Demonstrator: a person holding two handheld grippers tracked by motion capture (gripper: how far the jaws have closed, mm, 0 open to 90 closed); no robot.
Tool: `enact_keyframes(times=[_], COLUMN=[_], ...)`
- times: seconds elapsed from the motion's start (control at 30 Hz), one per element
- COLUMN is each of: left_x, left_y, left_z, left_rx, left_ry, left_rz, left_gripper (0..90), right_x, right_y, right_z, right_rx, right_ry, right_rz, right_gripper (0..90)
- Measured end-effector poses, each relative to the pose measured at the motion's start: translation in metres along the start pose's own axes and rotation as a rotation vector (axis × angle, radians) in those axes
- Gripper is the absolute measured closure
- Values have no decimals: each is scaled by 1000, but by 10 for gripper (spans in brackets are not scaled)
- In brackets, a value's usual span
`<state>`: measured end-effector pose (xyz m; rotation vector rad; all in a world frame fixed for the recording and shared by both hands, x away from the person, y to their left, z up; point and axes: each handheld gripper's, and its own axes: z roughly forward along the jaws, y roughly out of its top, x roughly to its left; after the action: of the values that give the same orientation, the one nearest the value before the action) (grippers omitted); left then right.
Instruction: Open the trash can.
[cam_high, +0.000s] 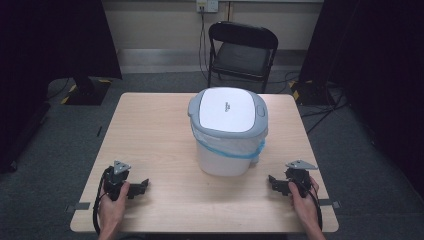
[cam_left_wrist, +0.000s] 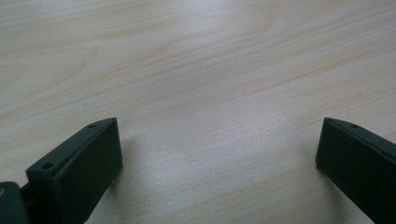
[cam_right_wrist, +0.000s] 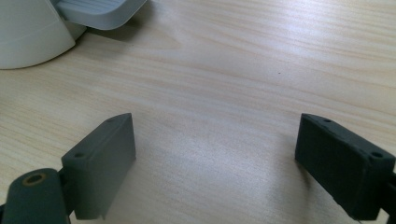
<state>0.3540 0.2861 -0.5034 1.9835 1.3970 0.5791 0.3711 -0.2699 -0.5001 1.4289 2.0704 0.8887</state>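
Squarely on the pale wooden table (cam_high: 150, 130), toward its far middle, stands a white lidded trash bin (cam_high: 227, 131) with a blue-edged liner, well apart from both grippers. Nearer the person, the left gripper (cam_high: 141, 187) and right gripper (cam_high: 273, 182) rest low by the table's front corners, each with jaws spread wide and nothing between them.
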Motion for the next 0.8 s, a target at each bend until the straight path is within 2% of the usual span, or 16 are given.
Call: enact_keyframes(times=[0.1, 0.27, 0.33, 0.37, 0.4, 0.43, 0.47, 0.53, 0.6, 0.67, 0.73, 0.77, 0.8], left_x=[0, -2, -3, -3, -5, -5, -6, -7, -12, -13, -16, -20, -22], left_y=[-2, -4, -4, -3, -3, -3, -2, -1, 6, 8, 20, 33, 38], left_z=[-2, -5, -7, -9, -9, -9, -8, -8, -7, -7, -6, -5, -4], left_rx=[-1, -5, 3, 3, -14, -18, -25, -33, -51, -61, -74, -104, -109], left_ry=[-13, -11, -9, -9, -19, -24, -50, -58, -53, -60, -86, -103, -111], left_rz=[6, 2, -4, 7, -3, -3, -4, -8, 5, -1, -10, -26, -20], left_gripper=[2, 29, 80, 126, 126, 168, 156, 159, 164, 165, 167, 168, 169], right_x=[0, 0, 0, 0, 0, 1, 0, 0, -1, -1, -2, -1, 0], right_y=[0, 0, 1, 2, 2, 3, 5, 6, 10, 12, 17, 23, 28], right_z=[0, 0, 1, 1, 1, 1, 0, -1, -3, -4, -4, -4, -3], right_rx=[0, 1, 1, 10, 10, 13, 16, 18, 6, 2, -5, -2, -3], right_ry=[0, 2, 0, -4, -4, -3, -15, -9, 17, 16, 39, 22, 15], right_rz=[0, -3, 0, -2, -2, 0, 6, 9, 20, 14, 31, 7, -1], right_gripper=[116, 114, 115, 118, 118, 140, 171, 172, 172, 172, 172, 174, 175])
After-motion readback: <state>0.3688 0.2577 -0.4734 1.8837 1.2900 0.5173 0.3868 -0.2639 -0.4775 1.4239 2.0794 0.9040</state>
